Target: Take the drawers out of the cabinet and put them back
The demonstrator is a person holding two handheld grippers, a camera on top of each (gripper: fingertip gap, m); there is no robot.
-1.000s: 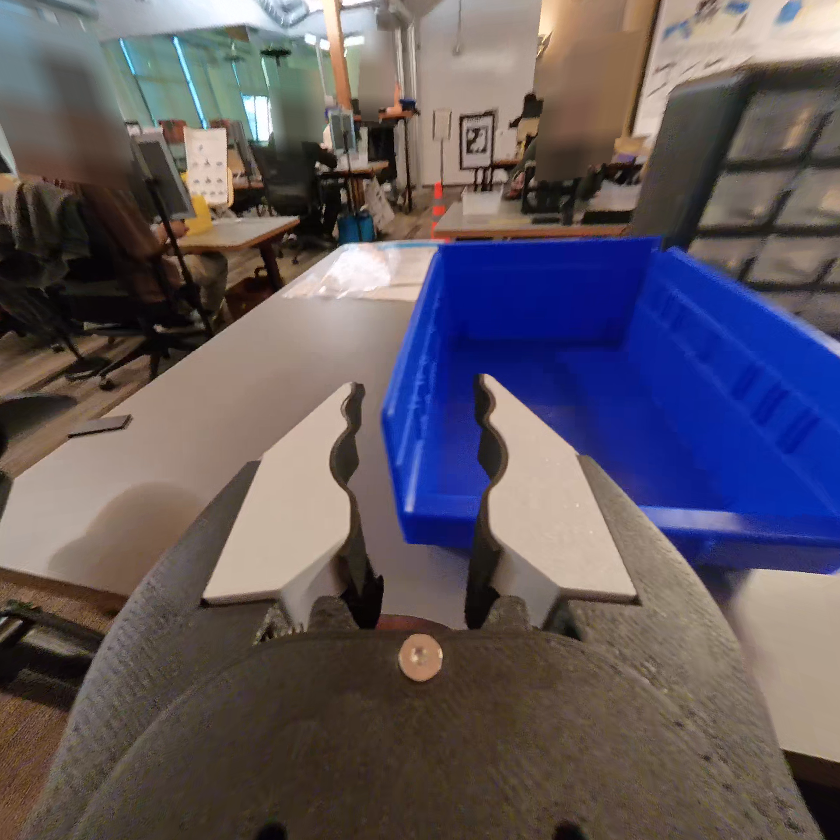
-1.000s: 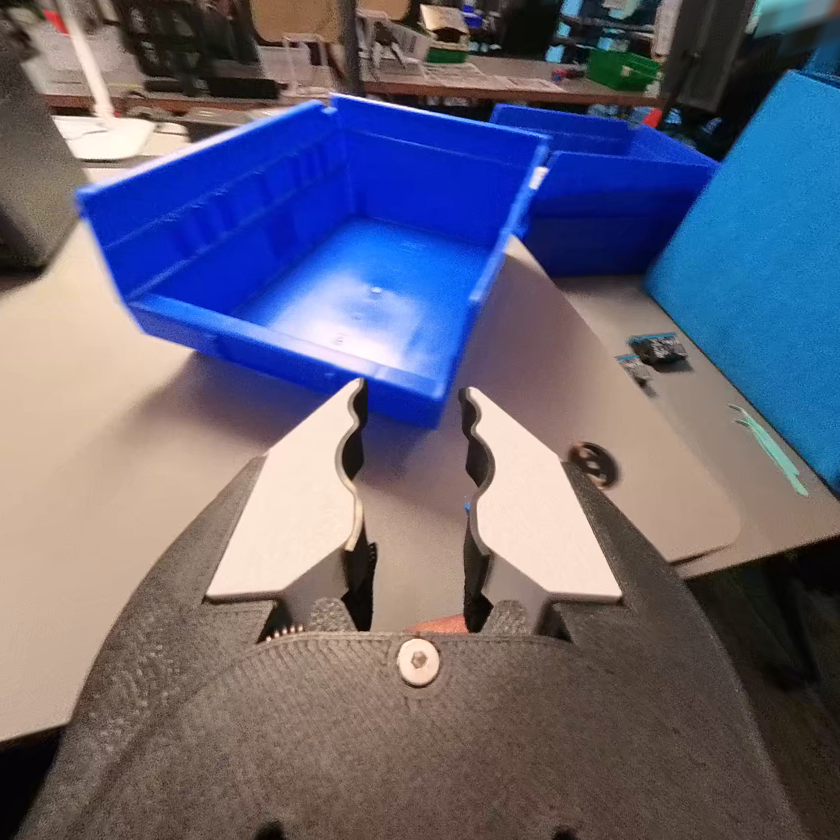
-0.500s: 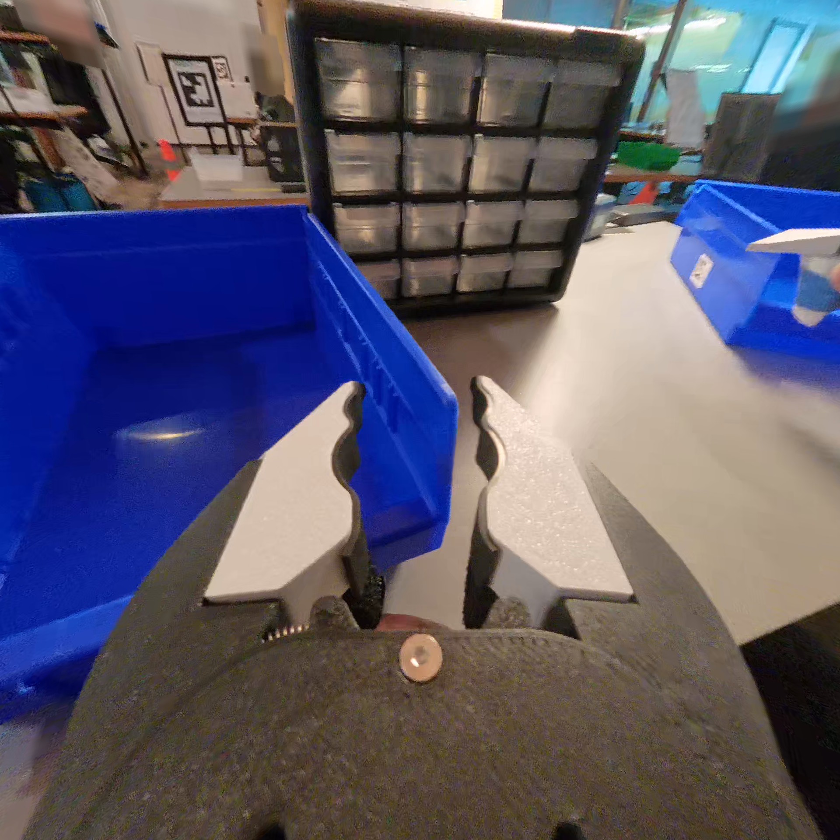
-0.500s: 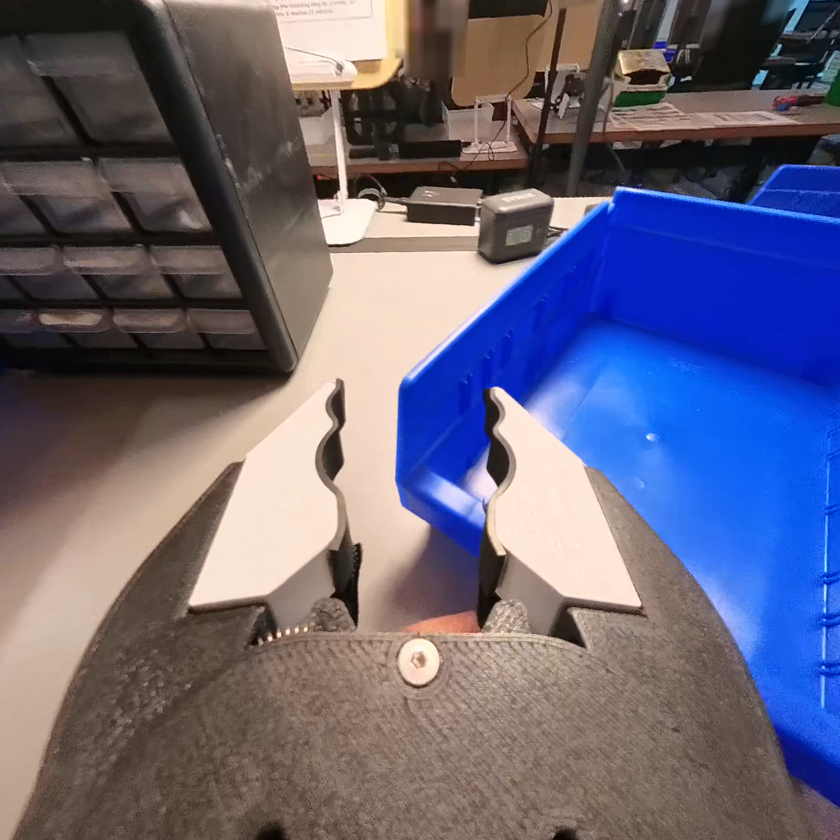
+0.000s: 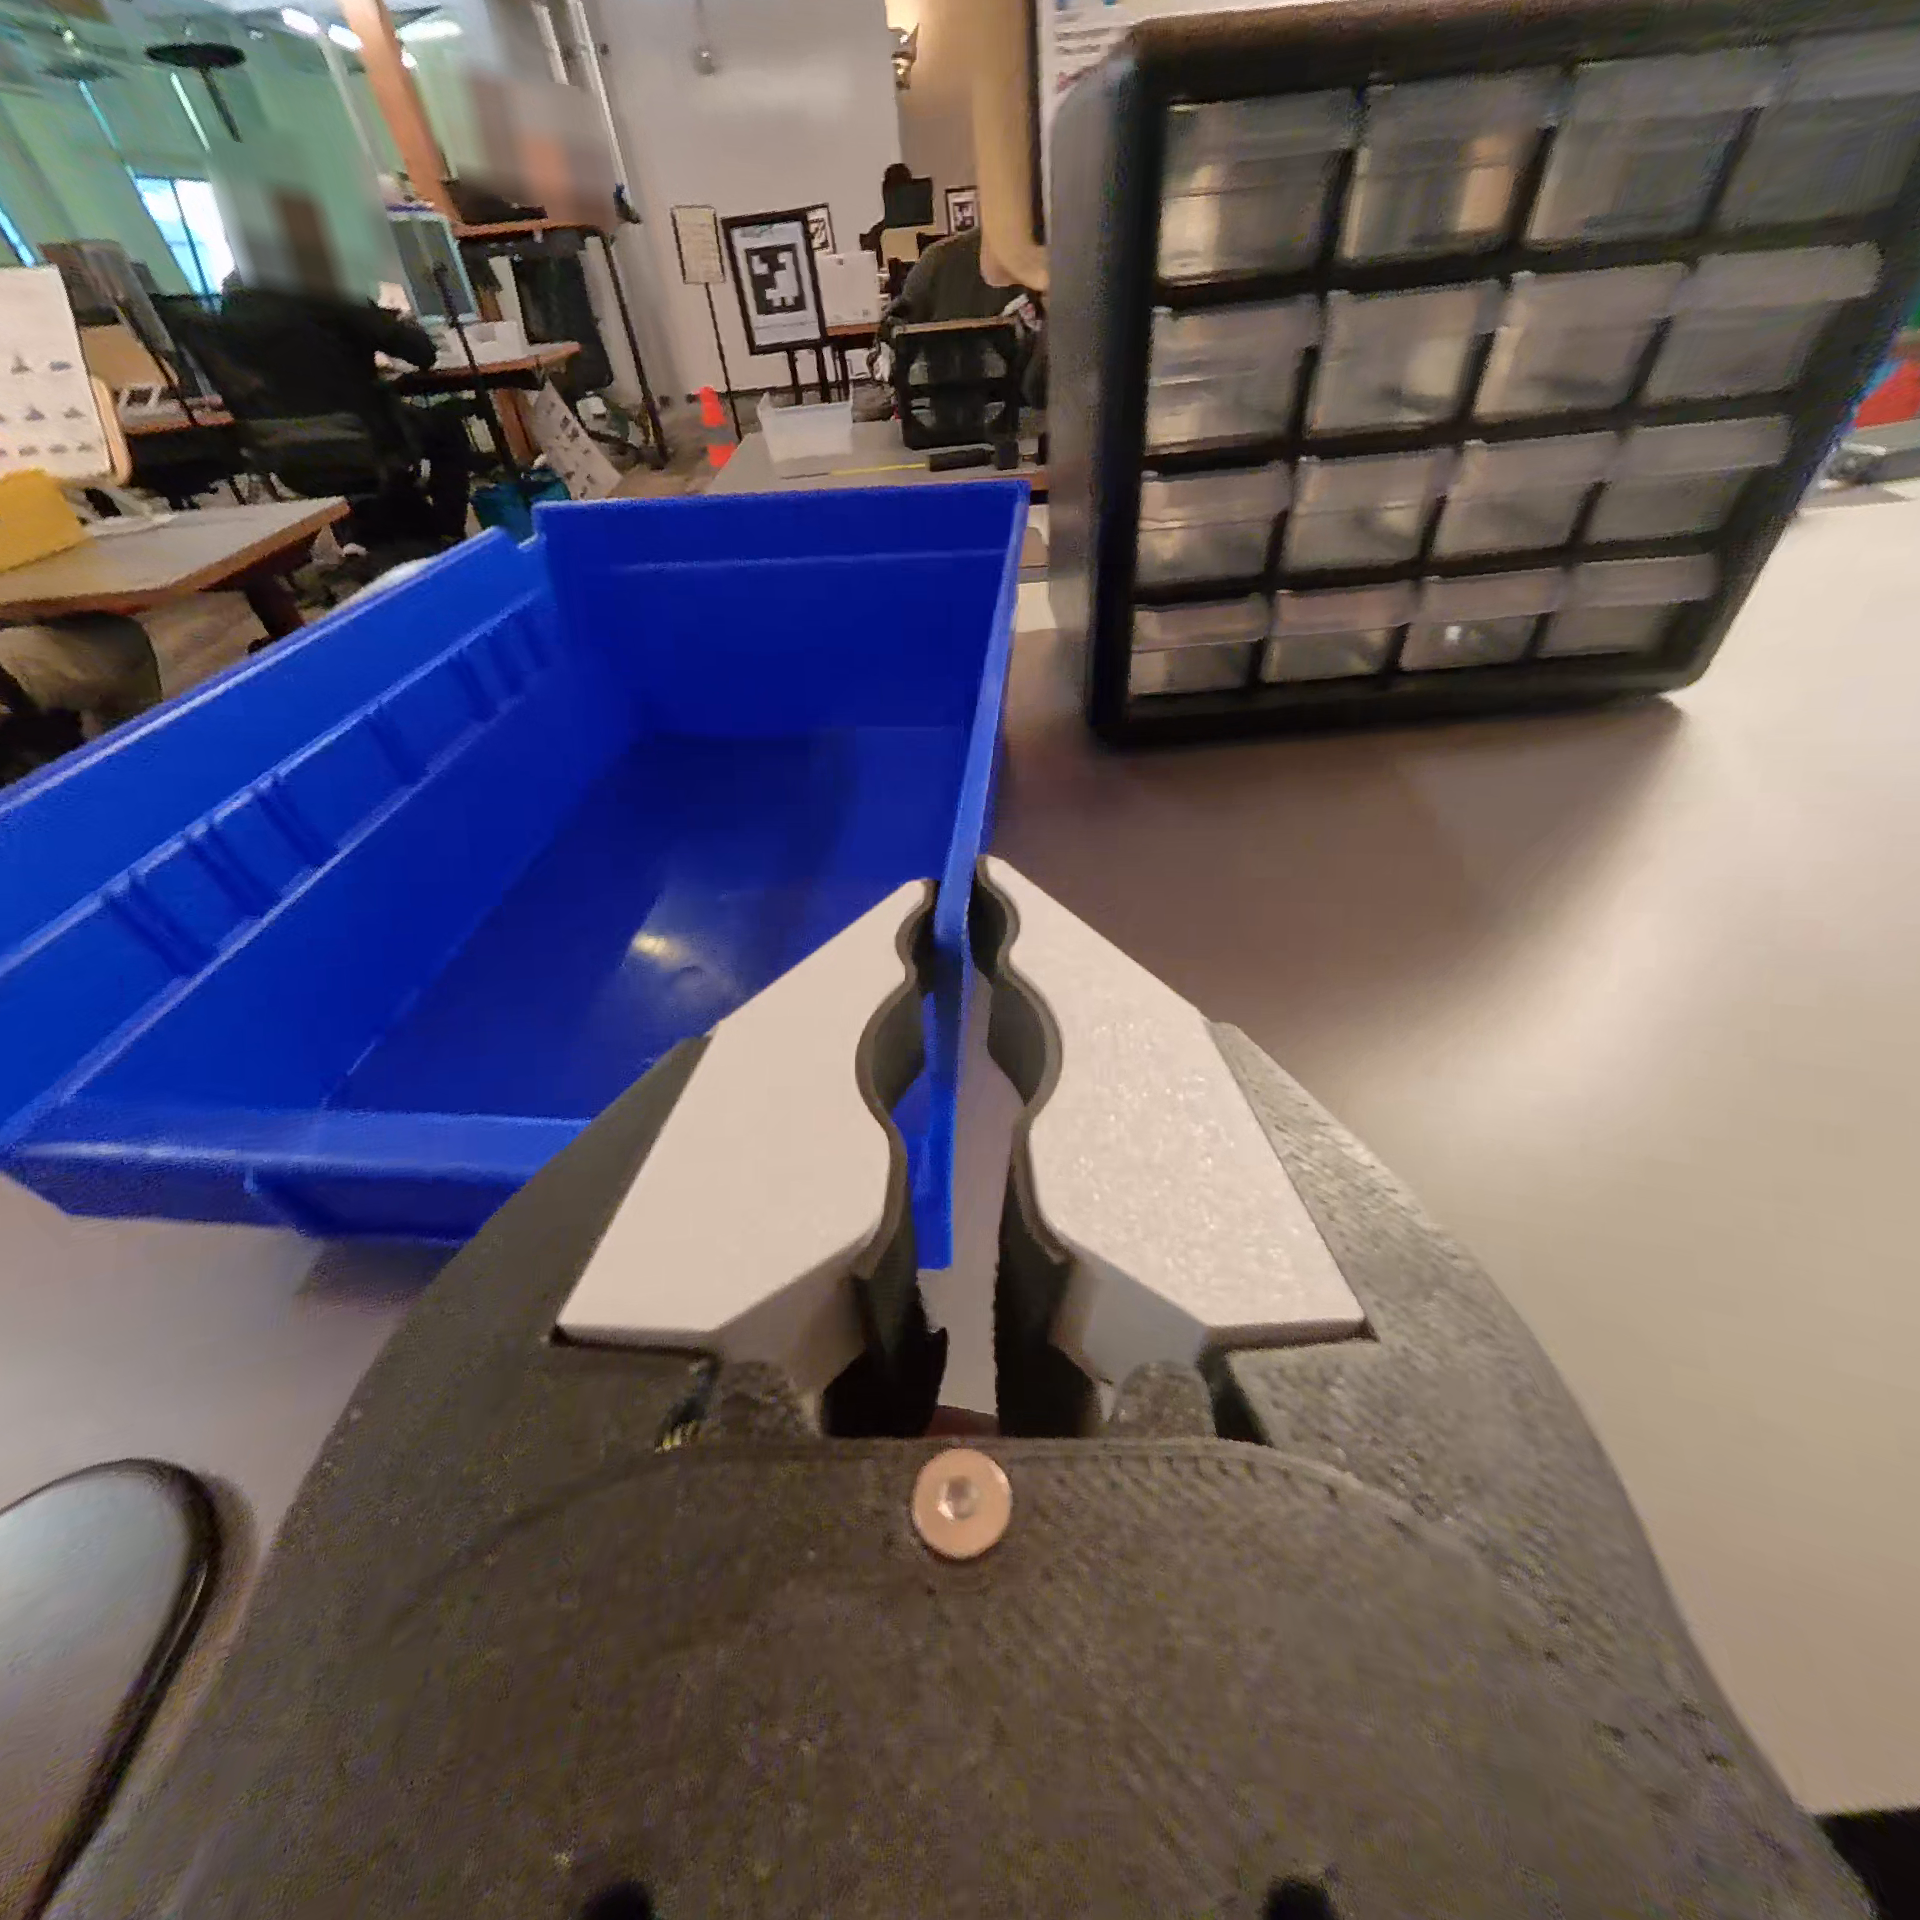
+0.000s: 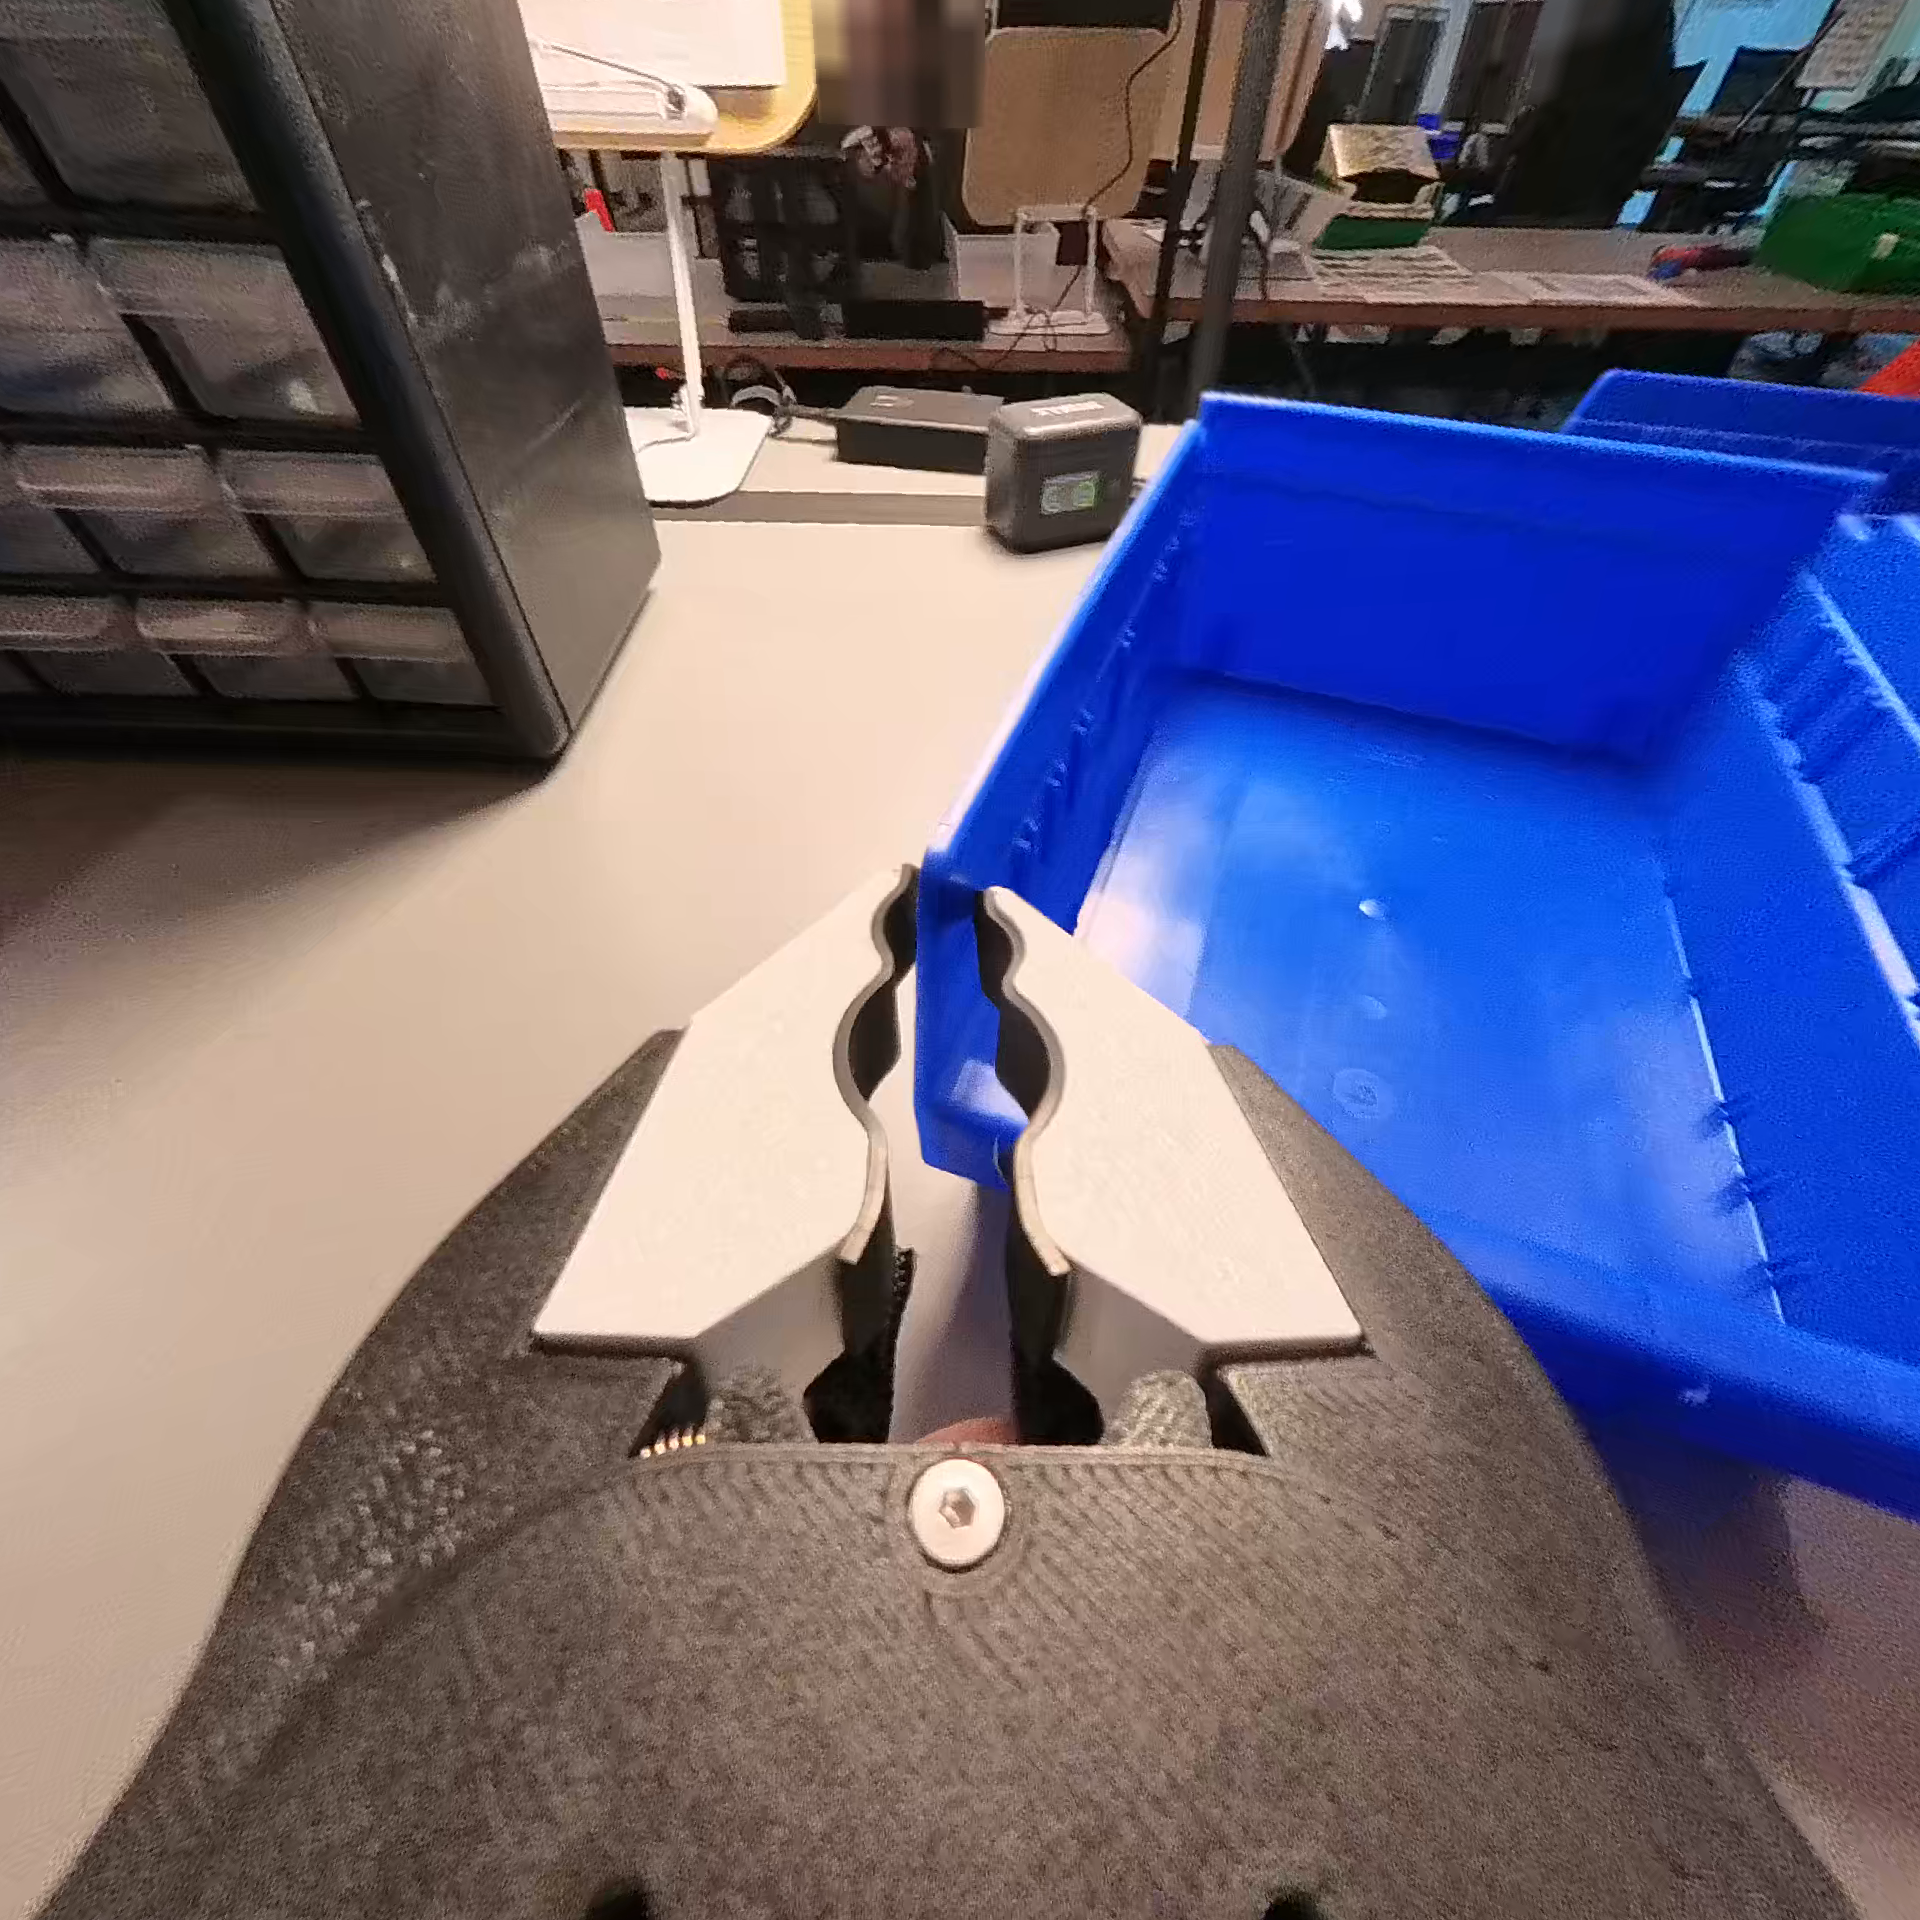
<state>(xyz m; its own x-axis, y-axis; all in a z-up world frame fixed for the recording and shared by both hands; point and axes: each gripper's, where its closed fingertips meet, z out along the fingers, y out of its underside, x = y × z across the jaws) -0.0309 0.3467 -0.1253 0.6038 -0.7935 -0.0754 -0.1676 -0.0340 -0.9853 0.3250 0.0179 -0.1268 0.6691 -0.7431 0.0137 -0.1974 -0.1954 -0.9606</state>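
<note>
A black cabinet (image 5: 1455, 395) of small clear drawers stands on the grey table (image 5: 1455, 987); all the drawers I can see sit in their slots. My left gripper (image 5: 954, 899) is shut on the thin right wall of an empty blue bin (image 5: 520, 831) to the left of the cabinet. In the right wrist view the cabinet (image 6: 312, 364) is at the left. My right gripper (image 6: 945, 904) is shut on the near left corner wall of another empty blue bin (image 6: 1455, 935) to the right of the cabinet.
A further blue bin (image 6: 1745, 426) stands behind the right one. A grey battery block (image 6: 1060, 473) and a white lamp base (image 6: 696, 457) sit at the table's far edge. A dark rounded object (image 5: 94, 1621) lies near my left gripper. Desks and seated people are beyond.
Both grippers were open beside the bins' walls; both have moved onto a wall and closed on it, the left on its bin's right wall, the right on its bin's left corner.
</note>
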